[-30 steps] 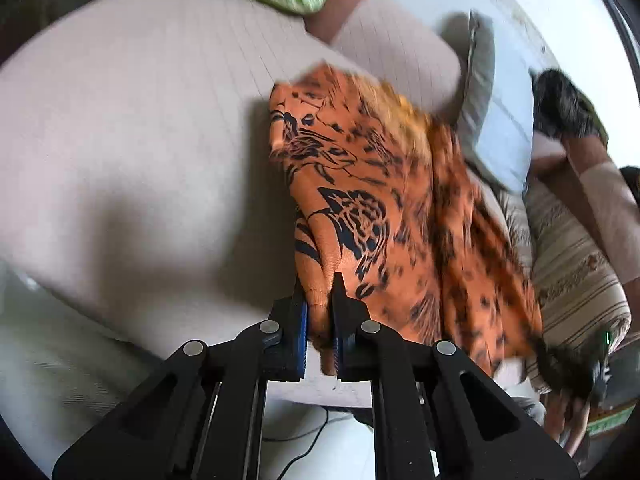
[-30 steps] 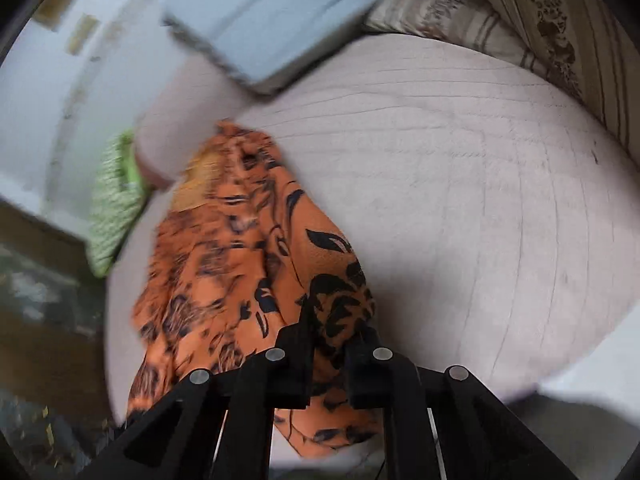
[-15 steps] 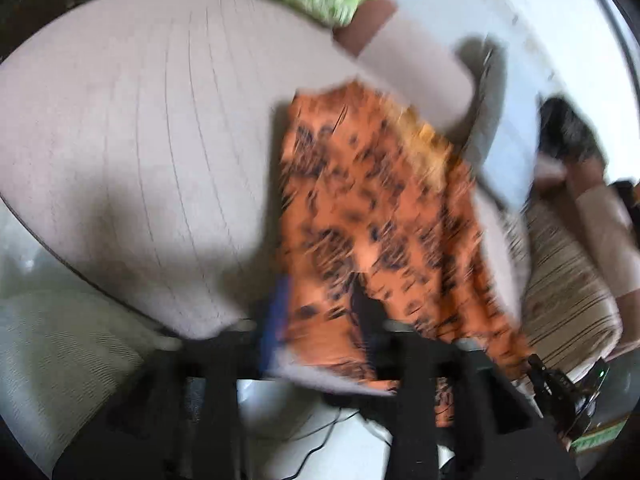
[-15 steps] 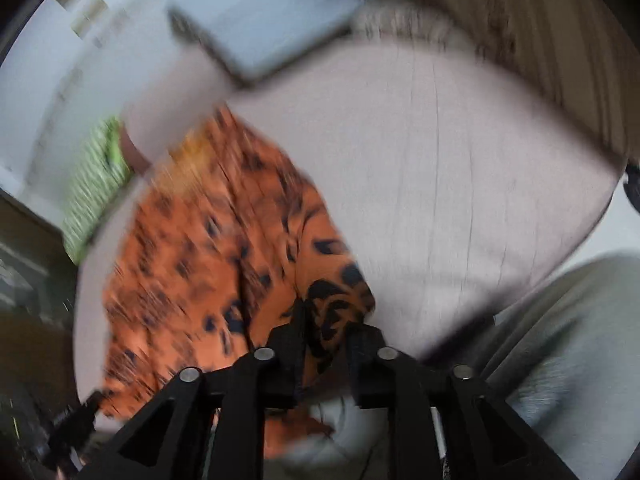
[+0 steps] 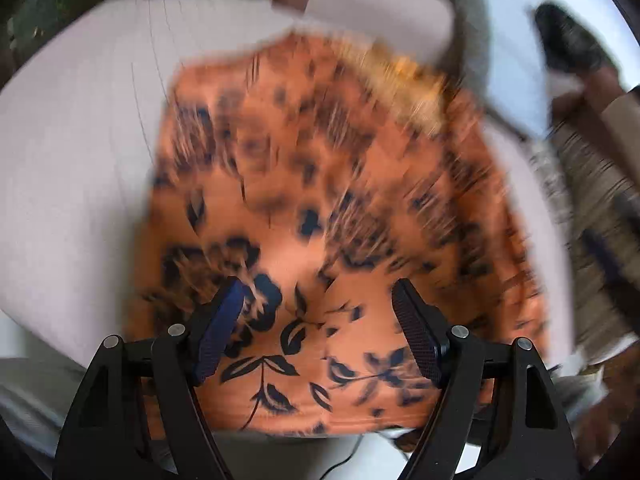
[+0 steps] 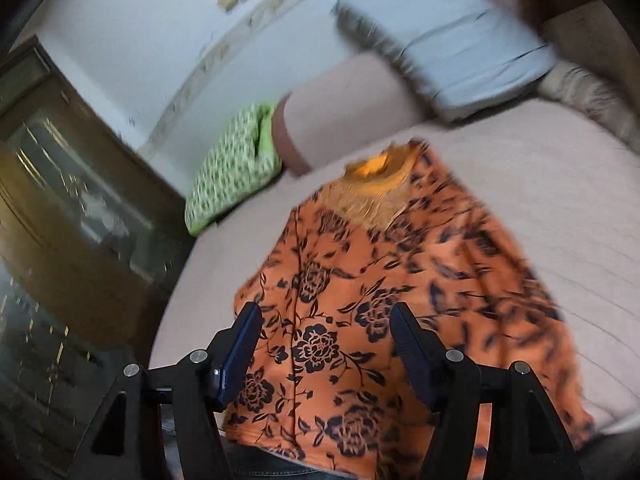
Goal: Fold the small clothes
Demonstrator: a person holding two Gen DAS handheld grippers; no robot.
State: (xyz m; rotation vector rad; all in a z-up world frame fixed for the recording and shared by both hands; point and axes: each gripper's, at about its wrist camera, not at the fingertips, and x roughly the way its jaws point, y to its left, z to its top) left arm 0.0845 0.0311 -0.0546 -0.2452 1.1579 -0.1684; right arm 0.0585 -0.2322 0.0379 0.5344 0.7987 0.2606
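An orange garment with a black flower print (image 5: pixel 320 208) lies spread on the pale pink bed (image 5: pixel 80 152), its near hem hanging over the bed's front edge. It also shows in the right wrist view (image 6: pixel 380 300), with a yellow-orange collar at its far end. My left gripper (image 5: pixel 318 298) is open and empty, its jaws wide apart above the garment's near part. My right gripper (image 6: pixel 326 326) is open and empty too, above the near left part of the garment. Both views are motion-blurred.
A green patterned cushion (image 6: pixel 232 172) lies at the bed's far left corner. A light blue pillow (image 6: pixel 444 52) lies at the far side, with striped bedding (image 5: pixel 592 184) beyond. A dark wooden cabinet (image 6: pixel 60 200) stands left of the bed.
Both grippers were shut on the hanging garment and have opened. The garment has dropped and now lies spread flat on the bed.
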